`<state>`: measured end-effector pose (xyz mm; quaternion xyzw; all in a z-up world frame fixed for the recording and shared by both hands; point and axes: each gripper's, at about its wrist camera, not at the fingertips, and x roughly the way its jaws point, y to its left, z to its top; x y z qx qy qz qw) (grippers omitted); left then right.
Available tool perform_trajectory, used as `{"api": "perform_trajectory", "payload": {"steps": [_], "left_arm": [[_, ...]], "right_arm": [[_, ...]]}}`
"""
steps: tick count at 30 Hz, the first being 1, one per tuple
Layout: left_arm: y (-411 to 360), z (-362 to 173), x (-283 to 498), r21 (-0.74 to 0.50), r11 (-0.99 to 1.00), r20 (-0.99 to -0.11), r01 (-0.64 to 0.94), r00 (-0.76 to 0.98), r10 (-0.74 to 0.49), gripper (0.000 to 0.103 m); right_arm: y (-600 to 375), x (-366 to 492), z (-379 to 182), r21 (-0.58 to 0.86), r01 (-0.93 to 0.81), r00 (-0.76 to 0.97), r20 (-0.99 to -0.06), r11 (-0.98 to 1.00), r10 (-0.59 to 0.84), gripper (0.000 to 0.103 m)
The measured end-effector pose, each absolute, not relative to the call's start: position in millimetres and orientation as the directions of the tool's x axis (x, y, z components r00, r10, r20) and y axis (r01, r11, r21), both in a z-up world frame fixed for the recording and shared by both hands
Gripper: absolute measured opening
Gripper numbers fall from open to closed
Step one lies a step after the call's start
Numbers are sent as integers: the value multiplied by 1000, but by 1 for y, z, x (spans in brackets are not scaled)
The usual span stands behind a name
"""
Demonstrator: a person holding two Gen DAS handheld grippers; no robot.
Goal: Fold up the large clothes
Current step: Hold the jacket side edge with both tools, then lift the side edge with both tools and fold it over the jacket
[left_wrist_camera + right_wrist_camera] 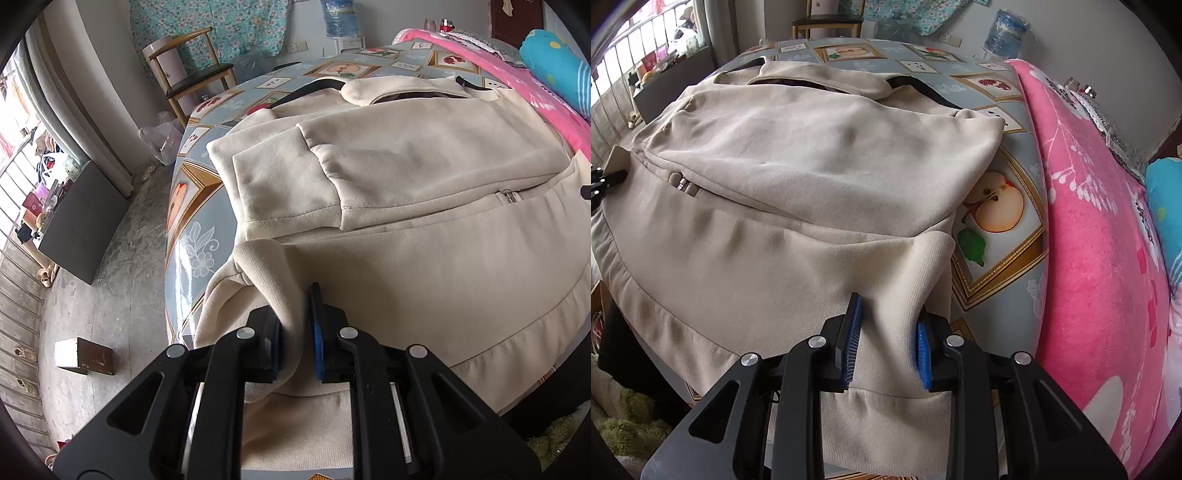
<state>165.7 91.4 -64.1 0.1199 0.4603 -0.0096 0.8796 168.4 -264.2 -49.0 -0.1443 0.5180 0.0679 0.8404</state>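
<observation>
Left gripper (297,332): nearly closed, pinching near hem corner of cream jacket (406,229). Right gripper (886,339): wider gap, hem fabric bunched btwn pads, grip looks loose. Jacket flat on table (997,236), sleeves folded in, long axis toward 12 o'clock, collar (820,79) farthest. Likely next: carry hem fwd to collar; both equally near.
</observation>
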Motion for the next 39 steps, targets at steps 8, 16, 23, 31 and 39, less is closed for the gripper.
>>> {"api": "perform_trajectory", "payload": {"steps": [8, 16, 23, 31, 39], "left_arm": [[91, -64, 166, 203, 971, -812, 127, 575, 95, 13], [91, -64, 166, 203, 971, -812, 126, 576, 95, 13], [93, -52, 145, 248, 962, -758, 116, 641, 119, 7], [111, 13, 77, 170, 981, -673, 88, 738, 50, 5], [127, 78, 78, 44, 994, -576, 101, 816, -57, 5]], "right_arm": [[-264, 168, -49, -173, -264, 455, -890, 949, -35, 26], [-264, 167, -49, -176, -259, 463, -885, 950, -38, 26], [-256, 146, -34, -252, -230, 555, -828, 940, -86, 7], [-259, 89, 27, -210, -144, 695, -717, 967, -53, 6], [-263, 102, 75, -229, -116, 791, -610, 966, -49, 6]]}}
